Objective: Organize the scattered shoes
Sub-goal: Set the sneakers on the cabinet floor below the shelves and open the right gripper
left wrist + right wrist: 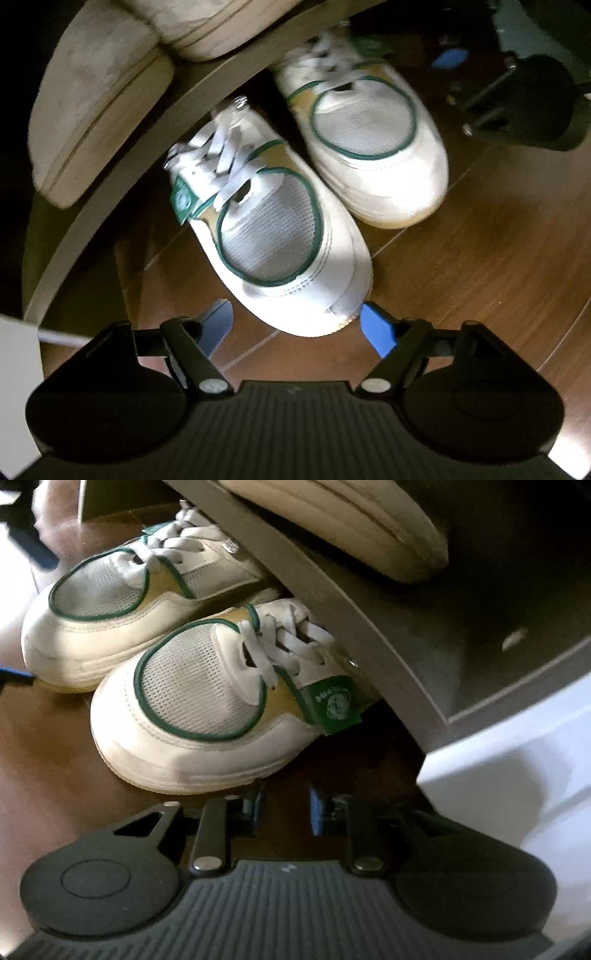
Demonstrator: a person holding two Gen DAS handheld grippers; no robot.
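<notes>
Two white sneakers with green trim sit side by side on the wooden floor (461, 266), heels tucked under a grey shelf (122, 206). The left gripper (299, 328) stands apart, the near sneaker (273, 236) at 12 o'clock. The right gripper (286, 805) is together, empty, the other sneaker (110, 627) at 10 o'clock.

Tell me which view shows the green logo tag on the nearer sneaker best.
The right wrist view: the green logo tag faces the camera, large, its round emblem visible though its lettering stays blurred. In the left wrist view the same tag sits smaller, at an angle, in shadow under the shelf edge.
</notes>
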